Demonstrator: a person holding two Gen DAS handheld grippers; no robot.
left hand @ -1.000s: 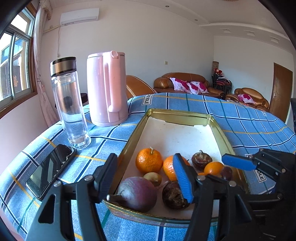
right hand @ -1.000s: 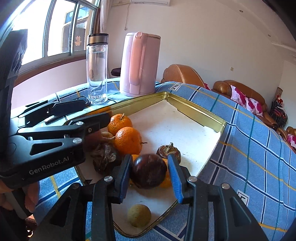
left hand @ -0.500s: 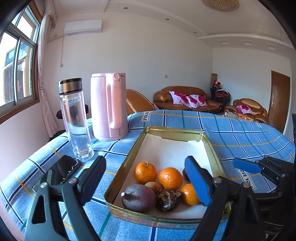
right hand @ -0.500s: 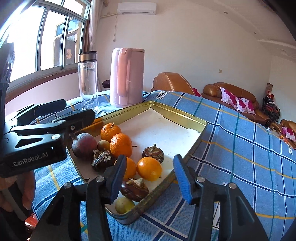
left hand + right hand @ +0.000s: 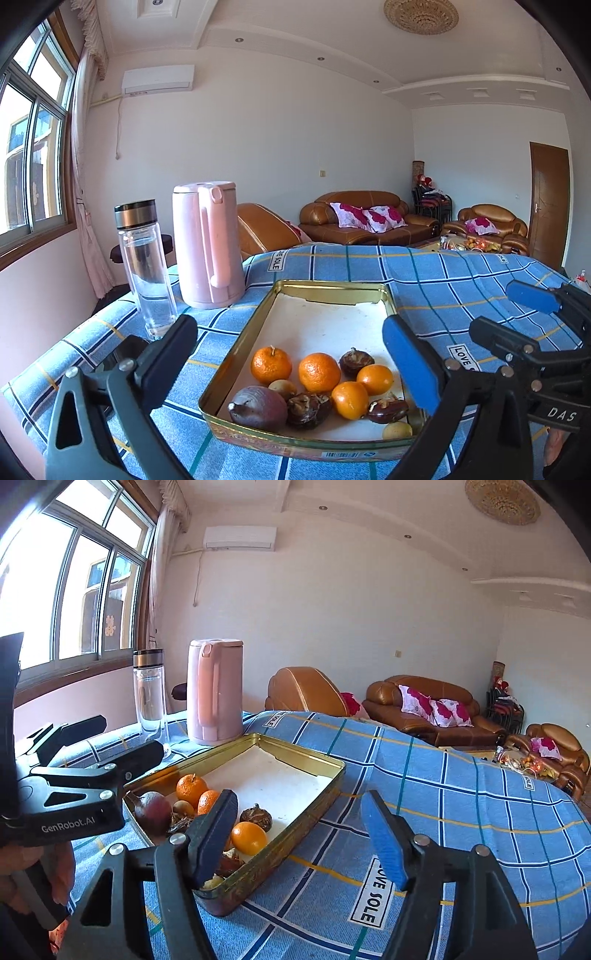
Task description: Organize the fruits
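Note:
A gold metal tray (image 5: 236, 352) (image 5: 295, 829) lies on the blue checked tablecloth. At its near end lie several oranges (image 5: 319, 371) (image 5: 249, 837), dark brown fruits (image 5: 308, 406) (image 5: 256, 816), a purple round fruit (image 5: 260, 407) (image 5: 153, 811) and small yellow-green fruits (image 5: 397, 430). My left gripper (image 5: 291, 354) is open and empty, held back above the tray's near end. My right gripper (image 5: 299, 834) is open and empty, above the tray's near right corner. The right gripper also shows at the right of the left wrist view (image 5: 532, 295).
A pink kettle (image 5: 207, 245) (image 5: 214, 692) and a glass water bottle (image 5: 146, 269) (image 5: 149, 696) stand left of the tray's far end. A dark phone (image 5: 122, 350) lies near the bottle. Sofas (image 5: 364, 218) stand beyond the table.
The right gripper let go of a dark fruit in the tray. Both grippers have opened wider and pulled back and up from the tray.

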